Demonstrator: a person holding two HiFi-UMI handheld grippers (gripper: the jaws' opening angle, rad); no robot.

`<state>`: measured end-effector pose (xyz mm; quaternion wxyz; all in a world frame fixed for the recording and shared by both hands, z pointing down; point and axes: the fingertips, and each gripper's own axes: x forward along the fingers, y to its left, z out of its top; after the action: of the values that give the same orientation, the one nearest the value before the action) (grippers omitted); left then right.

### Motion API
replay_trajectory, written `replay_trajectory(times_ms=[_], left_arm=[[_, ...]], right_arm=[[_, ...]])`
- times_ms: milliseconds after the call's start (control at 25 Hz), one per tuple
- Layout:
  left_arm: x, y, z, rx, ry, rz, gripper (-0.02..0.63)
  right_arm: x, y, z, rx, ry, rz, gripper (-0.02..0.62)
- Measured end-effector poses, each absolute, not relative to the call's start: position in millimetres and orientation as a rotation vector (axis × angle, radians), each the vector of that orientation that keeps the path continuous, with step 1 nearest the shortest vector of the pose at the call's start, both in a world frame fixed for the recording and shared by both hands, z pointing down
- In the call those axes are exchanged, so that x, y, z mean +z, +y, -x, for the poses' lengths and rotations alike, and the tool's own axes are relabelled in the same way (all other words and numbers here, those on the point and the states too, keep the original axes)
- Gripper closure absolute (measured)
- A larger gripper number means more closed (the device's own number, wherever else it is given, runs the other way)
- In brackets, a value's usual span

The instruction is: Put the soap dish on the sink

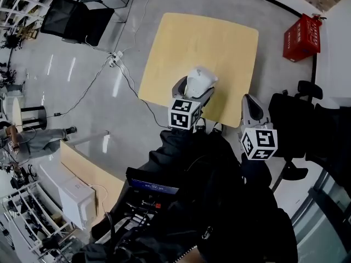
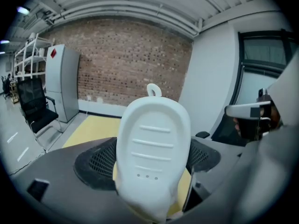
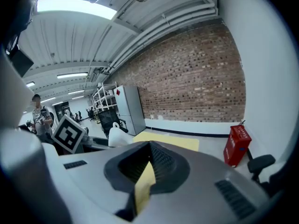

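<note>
Yellow table (image 1: 219,43) below, past both grippers. White dish (image 2: 153,148) upright, clamped in left gripper (image 1: 196,89), its loop end farthest from gripper. Right gripper (image 1: 248,99) alongside, jaws almost touching, empty.

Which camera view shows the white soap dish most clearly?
The left gripper view: the soap dish fills the centre, clamped between the fingers, with its ribs, small holes and loop plain. The head view shows the soap dish small, from above. The right gripper view shows only a white part of it.
</note>
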<state>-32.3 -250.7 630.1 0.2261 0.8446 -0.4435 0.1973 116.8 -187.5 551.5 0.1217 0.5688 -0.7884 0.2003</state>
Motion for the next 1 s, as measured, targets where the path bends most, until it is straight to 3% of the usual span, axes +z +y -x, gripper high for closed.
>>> replay_trajectory(times_ms=[520, 1000], left_arm=[[804, -246, 50, 1.110, -1.018, -2.141, 0.144], [866, -234, 50, 1.402, -0.862, -2.138, 0.144]], right_arm=[[588, -173, -121, 0.668, -2.173, -1.643, 0.591], [590, -176, -114, 0.681, -2.172, -1.629, 0.591]])
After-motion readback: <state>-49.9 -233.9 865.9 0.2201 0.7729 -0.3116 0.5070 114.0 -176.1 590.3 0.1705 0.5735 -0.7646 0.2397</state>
